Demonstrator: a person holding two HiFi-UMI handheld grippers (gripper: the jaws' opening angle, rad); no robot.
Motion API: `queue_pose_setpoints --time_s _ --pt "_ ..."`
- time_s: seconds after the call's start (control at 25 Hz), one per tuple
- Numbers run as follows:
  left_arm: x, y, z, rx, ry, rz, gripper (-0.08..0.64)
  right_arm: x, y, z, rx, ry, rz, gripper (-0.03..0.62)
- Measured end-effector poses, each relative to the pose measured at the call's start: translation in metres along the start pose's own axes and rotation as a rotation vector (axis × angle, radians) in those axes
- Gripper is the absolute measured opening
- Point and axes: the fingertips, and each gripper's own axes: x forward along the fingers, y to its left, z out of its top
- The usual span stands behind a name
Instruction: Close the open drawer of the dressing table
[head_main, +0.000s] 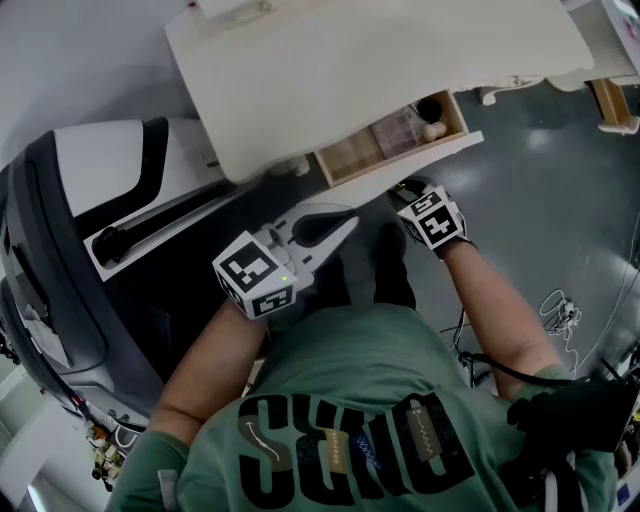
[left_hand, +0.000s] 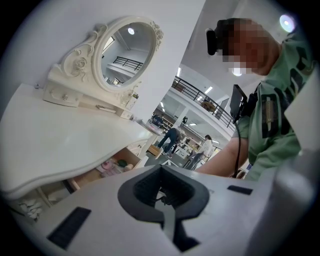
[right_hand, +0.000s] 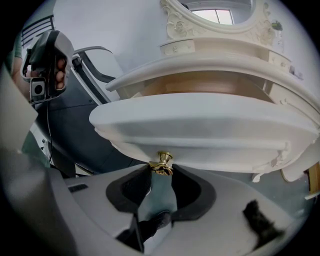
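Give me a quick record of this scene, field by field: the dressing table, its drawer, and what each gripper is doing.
dressing table: white, curved top, oval mirror standing on it
drawer: open, pulled out from under the top
drawer contents: small items, too small to name
knob: gold, on the drawer front
right gripper: at the drawer front, jaws closed on the knob
left gripper: jaws together, empty, held off the table
task state: drawer not yet closed
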Motion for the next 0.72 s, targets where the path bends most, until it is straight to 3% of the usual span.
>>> queue_pose_setpoints --time_s 0.72 --pt "-0.002 0.006 -0.002 -0.007 -0.010 0.003 0.008 0.009 -0.011 0.024 -0.010 -0.022 -0.014 0.130"
